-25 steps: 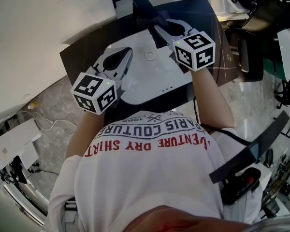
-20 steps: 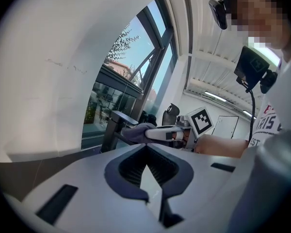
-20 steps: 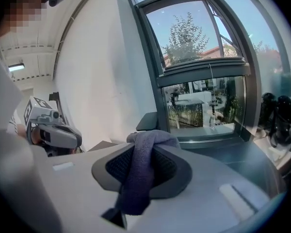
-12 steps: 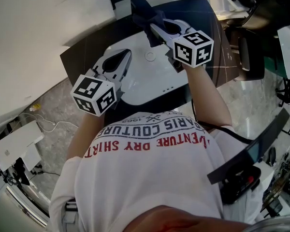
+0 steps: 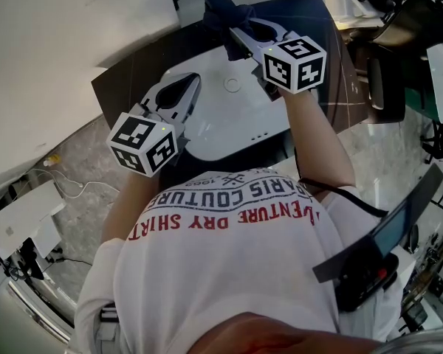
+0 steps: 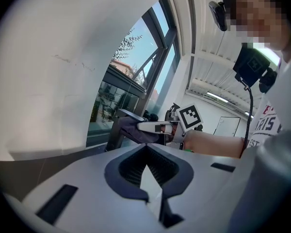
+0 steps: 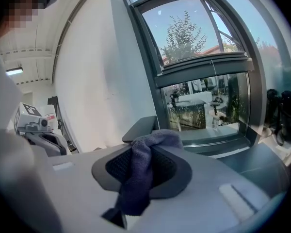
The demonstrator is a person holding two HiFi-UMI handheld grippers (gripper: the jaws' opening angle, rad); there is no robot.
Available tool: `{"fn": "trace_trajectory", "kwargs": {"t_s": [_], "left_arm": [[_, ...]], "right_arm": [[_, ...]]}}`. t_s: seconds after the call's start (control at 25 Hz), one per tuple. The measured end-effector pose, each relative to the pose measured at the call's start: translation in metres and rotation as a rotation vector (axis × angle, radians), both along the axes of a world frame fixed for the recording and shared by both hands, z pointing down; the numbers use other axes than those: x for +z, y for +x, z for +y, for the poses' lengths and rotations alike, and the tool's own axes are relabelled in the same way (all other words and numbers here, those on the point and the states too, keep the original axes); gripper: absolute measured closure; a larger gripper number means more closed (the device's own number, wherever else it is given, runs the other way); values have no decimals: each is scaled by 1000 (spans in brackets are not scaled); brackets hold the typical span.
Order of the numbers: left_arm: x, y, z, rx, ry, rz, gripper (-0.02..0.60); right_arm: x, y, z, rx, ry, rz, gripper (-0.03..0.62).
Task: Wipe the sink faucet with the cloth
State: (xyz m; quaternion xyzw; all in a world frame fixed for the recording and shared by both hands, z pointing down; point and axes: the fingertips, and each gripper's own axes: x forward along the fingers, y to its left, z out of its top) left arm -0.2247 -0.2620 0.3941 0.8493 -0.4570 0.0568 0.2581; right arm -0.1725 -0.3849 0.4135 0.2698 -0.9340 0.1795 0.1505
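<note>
- Closest to me, the person leans over the table, white shirt filling the foreground and both arms reaching forward.
- The left gripper hovers over the near-left part of the white sink. Its fingers are pressed together with nothing between them. I'd say it's parked there to stay out of the way and leave the work to the other side.
- The drain sits bare in the basin, between the two grippers.
- Further out, the right gripper stretches toward the back of the sink, its fingers clamped on the dark blue cloth. Its own view shows the cloth bunched between them, with a tail hanging back toward the camera.
- And there's the contact: the cloth lies over the top of the faucet, bunched against its flat dark handle. Seen from the left gripper's side, it covers the upper part of the fitting while the upright below shows uncovered.
- The cloth is pinched at one spot rather than balled up. By my reckoning that lets the loose bulk rub the metal without the fingers scraping it.
- The wipe looks to be under way at the top, and the lower stem seems yet to be done.
- Beyond it all there's a window, showing a tree and blue sky.
</note>
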Motion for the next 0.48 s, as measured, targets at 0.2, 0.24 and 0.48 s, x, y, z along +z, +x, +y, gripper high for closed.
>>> {"fn": "trace_trajectory", "kwargs": {"t_s": [0.2,0.24,0.48], "left_arm": [[-2,-1,0,-2,5,4,580],[-3,0,0,-1,6,4,580],[-9,10,7,9,19,-4,580]], "right_arm": [[-2,-3,-2,3,2,-2,519],[-2,-2,-1,4,2,0,519],[-4,14,21,1,2,13,519]]}}
